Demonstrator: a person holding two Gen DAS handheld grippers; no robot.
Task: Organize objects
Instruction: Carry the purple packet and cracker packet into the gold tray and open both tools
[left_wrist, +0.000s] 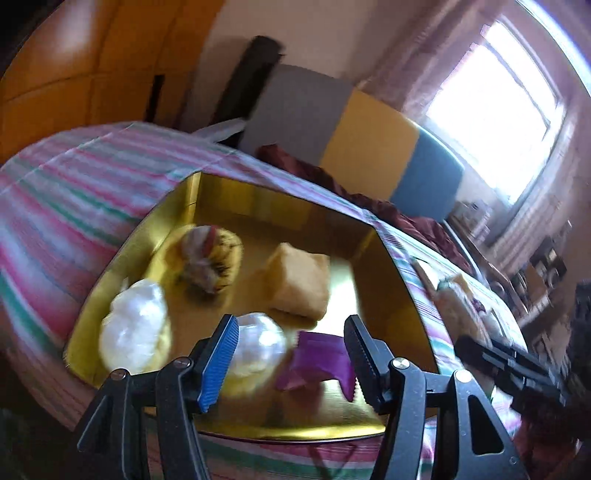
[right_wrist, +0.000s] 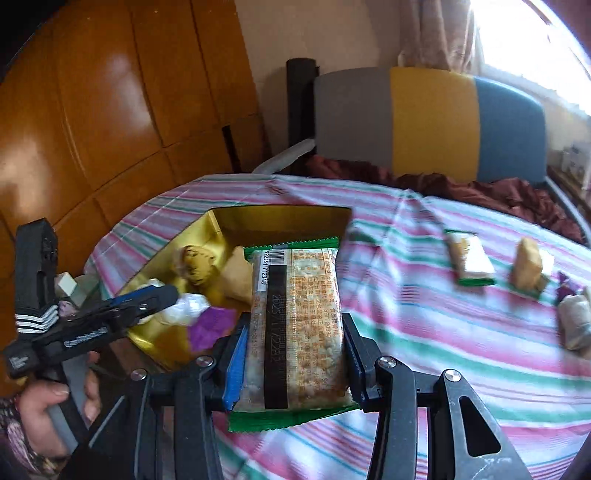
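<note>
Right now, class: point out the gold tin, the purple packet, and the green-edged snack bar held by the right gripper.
gold tin (left_wrist: 236, 199): left wrist view, far inner wall.
purple packet (left_wrist: 317, 360): left wrist view, wrapper's middle.
green-edged snack bar (right_wrist: 299, 325): right wrist view, printed back.

Glossy wooden wardrobe, tricolour headboard, bright window

Snacks in gold tin blurred, far shelf items indistinct
</note>
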